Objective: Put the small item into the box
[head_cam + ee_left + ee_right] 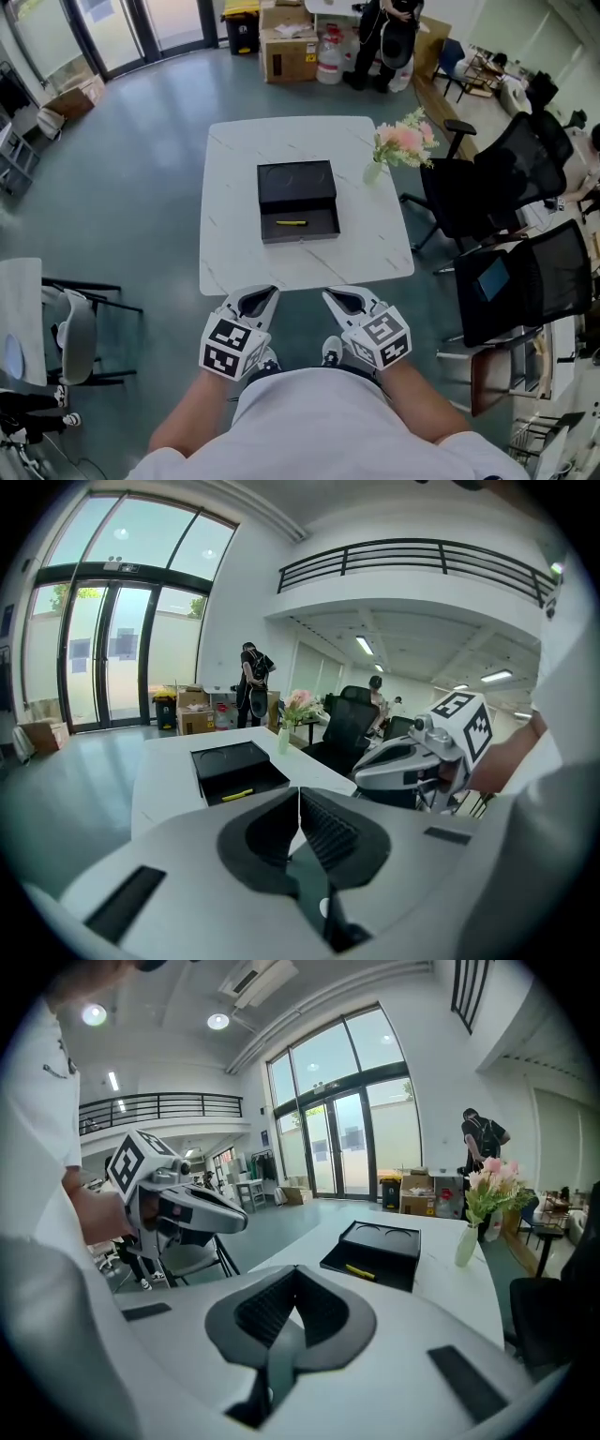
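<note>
White marble counter (234, 187) ahead carries a black open box (296, 183) with a slim yellow stick (292, 222) inside its near compartment, which we judge light, stiff, best pinched mid-length, while our left gripper (299, 794) and right gripper (294, 1271) hang clenched, empty.

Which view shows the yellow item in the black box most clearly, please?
The head view: it looks steeply down on the yellow item, lying in the open compartment of the black box. Both gripper views show it only as a distant, low-angle sliver.

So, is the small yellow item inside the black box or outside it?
Inside. The yellow item lies in the open near compartment of the black box.
</note>
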A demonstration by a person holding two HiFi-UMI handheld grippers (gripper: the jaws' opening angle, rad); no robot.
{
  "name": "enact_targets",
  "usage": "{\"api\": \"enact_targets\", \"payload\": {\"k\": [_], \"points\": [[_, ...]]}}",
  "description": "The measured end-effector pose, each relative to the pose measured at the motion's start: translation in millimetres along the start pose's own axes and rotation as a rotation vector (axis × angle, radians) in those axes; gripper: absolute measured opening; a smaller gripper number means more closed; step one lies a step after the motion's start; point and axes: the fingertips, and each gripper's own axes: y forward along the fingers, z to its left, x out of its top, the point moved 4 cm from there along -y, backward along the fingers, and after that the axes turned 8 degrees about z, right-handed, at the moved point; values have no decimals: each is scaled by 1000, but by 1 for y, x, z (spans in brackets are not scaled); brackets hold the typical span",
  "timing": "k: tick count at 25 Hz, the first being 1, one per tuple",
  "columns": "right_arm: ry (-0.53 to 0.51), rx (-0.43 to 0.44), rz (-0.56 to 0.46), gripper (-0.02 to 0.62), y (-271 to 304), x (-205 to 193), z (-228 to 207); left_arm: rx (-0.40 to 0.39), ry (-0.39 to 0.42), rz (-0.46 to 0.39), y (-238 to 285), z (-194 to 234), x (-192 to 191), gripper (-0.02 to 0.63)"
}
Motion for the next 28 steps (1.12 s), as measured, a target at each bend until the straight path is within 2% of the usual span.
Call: {"api": "enact_targets", "payload": {"k": [5, 12, 28], "points": [[-14, 47, 10, 15, -2, -7, -1, 29, -29, 19, 2, -7, -7, 17], [-27, 83, 6, 15, 1, -12, 4, 51, -26, 25, 2, -14, -7, 17], [-7, 58, -4, 15, -2, -15, 9, 37, -15, 28, -3, -15, -10, 17]]}}
